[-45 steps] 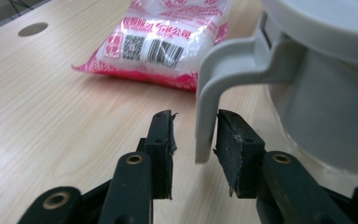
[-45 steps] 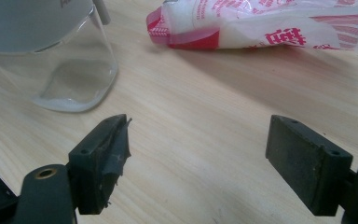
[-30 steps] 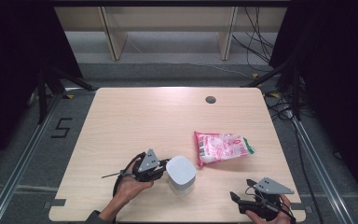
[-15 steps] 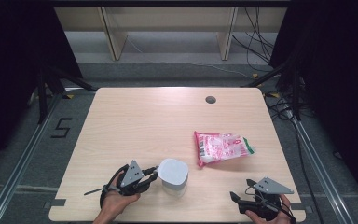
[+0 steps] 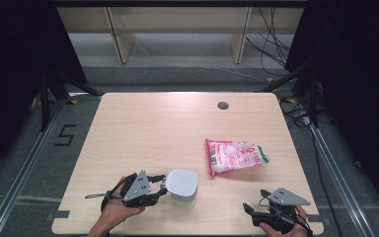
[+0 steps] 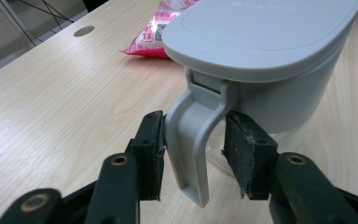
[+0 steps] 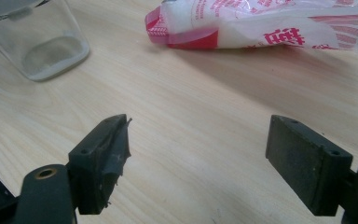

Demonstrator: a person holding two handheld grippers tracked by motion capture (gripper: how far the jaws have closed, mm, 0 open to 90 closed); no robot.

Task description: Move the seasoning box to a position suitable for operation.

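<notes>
A clear jug [image 5: 183, 190] with a grey lid [image 6: 261, 28] is seen standing upright on the wooden table [image 5: 153, 128], near its front edge and left of the middle. Its grey handle [image 6: 193, 140] is turned toward the left gripper [image 5: 164, 186], which is held low by the person's left hand [image 5: 116, 210] just beside the jug. In the left gripper view, the handle is found between the two black jaws. The jaws have just been opening: the pad [image 6: 151, 154] on the left of that view is seen touching or almost touching the handle, while a clear gap is left between the handle and the other pad [image 6: 247, 154], so the handle is bracketed but not clamped.

A pink and white bag [image 5: 234, 155] is laid flat on the table, behind and to the right of the jug and well apart from it. In the left gripper view its end is glimpsed behind the lid. A small dark hole [image 5: 222, 105] is set in the tabletop near the far edge.

The right gripper [image 5: 249, 210] is held by the right hand [image 5: 281, 227] near the front right corner of the table. In the right gripper view its jaws are seen wide apart with nothing but bare wood between them; the bag [image 7: 270, 23] lies ahead of them, and the glass base of the jug [image 7: 42, 42] is seen off to one side.
</notes>
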